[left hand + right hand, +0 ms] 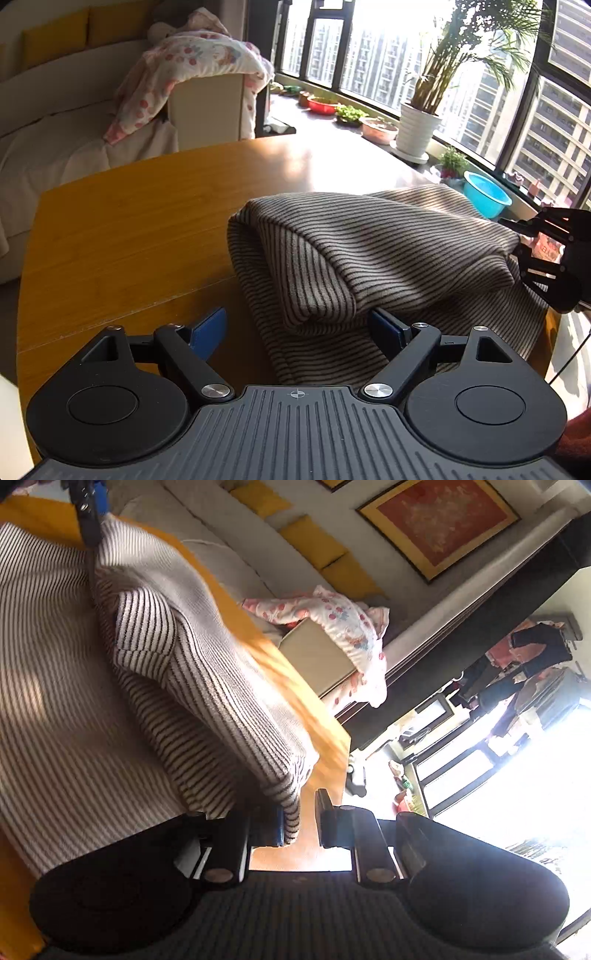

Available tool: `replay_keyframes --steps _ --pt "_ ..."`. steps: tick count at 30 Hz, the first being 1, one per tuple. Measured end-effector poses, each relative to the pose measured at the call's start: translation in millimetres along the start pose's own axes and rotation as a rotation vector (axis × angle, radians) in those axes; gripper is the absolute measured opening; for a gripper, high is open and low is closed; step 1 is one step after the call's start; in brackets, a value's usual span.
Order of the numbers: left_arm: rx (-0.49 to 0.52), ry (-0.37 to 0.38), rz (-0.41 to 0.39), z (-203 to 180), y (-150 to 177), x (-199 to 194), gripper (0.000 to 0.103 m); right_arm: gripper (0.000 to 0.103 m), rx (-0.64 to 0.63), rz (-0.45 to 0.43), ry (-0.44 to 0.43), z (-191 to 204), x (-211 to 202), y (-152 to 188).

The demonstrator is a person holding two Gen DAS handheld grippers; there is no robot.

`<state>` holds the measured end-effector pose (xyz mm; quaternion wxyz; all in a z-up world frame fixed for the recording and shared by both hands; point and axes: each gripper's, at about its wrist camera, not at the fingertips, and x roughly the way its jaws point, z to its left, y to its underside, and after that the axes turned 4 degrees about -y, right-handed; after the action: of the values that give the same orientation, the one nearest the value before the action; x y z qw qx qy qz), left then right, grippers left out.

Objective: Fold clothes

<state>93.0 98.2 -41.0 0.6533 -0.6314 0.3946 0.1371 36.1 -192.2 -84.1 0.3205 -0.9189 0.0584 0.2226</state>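
Note:
A grey garment with thin dark stripes [388,258] lies partly folded on the wooden table [129,229], one layer rolled over another. My left gripper [299,328] is open at the garment's near edge; the fold's lower edge sits between the blue pads [210,328], ungripped. My right gripper [532,240] shows at the garment's far right side. In the right wrist view the right gripper [301,821] is open, with a corner of the striped garment [207,686] hanging by its left finger. The left gripper [88,509] shows at the top left there.
A beige sofa [55,122] with a floral blanket [192,62] stands behind the table. A window sill holds a white potted plant [417,129], small bowls and a blue basin [485,197]. The table's far edge [332,734] is near the right gripper.

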Motion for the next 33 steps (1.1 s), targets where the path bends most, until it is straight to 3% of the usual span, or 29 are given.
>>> replay_keyframes --steps 3,5,6,7,10,13,16,19,20,21,22,27,30,33 --pt "-0.116 0.088 -0.011 17.2 -1.4 -14.3 0.089 0.016 0.084 0.026 -0.063 -10.0 -9.9 9.0" --pt "-0.195 0.148 -0.031 27.0 -6.2 -21.4 0.090 0.033 0.233 0.022 -0.151 -36.4 -22.1 6.8" --pt "-0.212 0.160 -0.036 27.8 -9.7 -20.8 0.090 0.055 0.310 0.016 -0.200 -50.4 -28.4 5.7" --pt "-0.229 0.171 -0.041 28.5 -13.2 -20.2 0.090 0.067 0.368 0.000 -0.241 -61.7 -34.1 4.9" --pt "-0.256 0.186 -0.045 26.1 -23.3 -11.9 0.091 0.071 0.559 -0.044 -0.347 -94.3 -45.3 2.6" --pt "-0.258 0.176 -0.012 16.4 -32.7 13.9 0.089 0.076 0.830 -0.040 -0.391 -116.3 -34.2 10.2" --pt "-0.270 0.150 0.035 8.3 -35.7 41.8 0.083 0.076 1.043 0.022 -0.430 -115.1 -8.2 23.8" --pt "-0.290 0.129 0.071 5.9 -34.0 60.7 0.068 0.074 1.067 0.065 -0.422 -95.0 16.6 24.6" --pt "-0.288 0.129 0.068 5.6 -33.8 62.3 0.063 0.069 1.048 0.065 -0.438 -86.7 22.2 21.5" --pt "-0.280 0.126 0.060 5.0 -34.7 62.2 0.057 0.054 1.027 0.065 -0.450 -78.6 27.5 18.0" --pt "-0.273 0.121 0.053 4.5 -35.9 62.1 0.054 0.046 1.003 0.061 -0.446 -72.8 31.7 12.2" --pt "-0.236 0.048 0.016 10.3 -55.8 61.8 0.031 0.024 0.961 0.031 -0.427 -72.1 66.0 -17.8" --pt "-0.232 0.068 -0.019 9.3 -61.4 36.5 0.026 0.019 1.027 -0.006 -0.456 -90.4 74.1 -25.5" --pt "-0.206 0.122 -0.071 0.0 -61.2 0.5 0.026 0.019 0.989 -0.101 -0.461 -108.9 44.3 -34.9"
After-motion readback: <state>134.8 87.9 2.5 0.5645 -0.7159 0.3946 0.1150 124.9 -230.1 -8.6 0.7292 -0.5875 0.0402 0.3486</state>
